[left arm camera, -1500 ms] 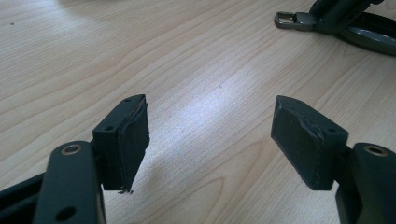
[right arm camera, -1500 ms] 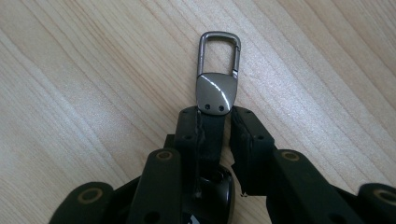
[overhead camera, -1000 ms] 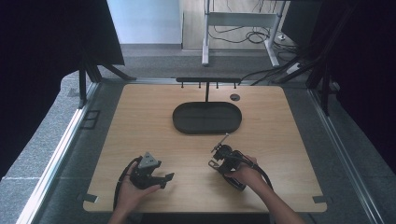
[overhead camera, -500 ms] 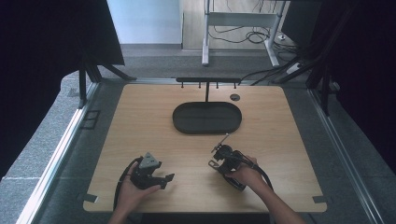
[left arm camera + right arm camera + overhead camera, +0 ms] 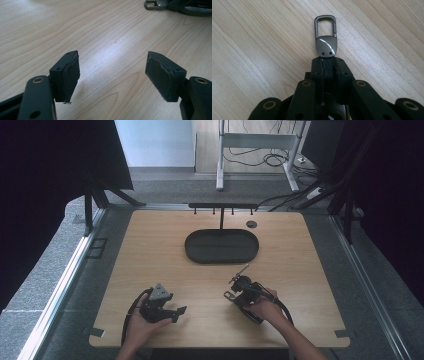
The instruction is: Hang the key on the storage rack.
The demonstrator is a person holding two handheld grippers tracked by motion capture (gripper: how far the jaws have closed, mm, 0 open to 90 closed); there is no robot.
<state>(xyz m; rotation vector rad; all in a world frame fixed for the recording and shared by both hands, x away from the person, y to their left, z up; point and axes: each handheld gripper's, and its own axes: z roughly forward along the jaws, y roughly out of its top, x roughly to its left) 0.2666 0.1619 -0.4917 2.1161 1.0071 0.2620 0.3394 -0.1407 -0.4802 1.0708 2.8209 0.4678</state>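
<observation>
Firmly in right tool (image 5: 328, 66): metal clasp (image 5: 326, 37)

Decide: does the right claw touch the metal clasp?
Touching. The right gripper view shows the right claw shut on the metal clasp, pads pressing its base.

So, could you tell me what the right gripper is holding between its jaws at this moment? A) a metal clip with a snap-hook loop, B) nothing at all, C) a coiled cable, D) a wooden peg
A: in the right gripper view, the right gripper has its jaws closed on the strap end of a metal clip, whose snap-hook loop sticks out past the jaws above the wooden table.
</observation>
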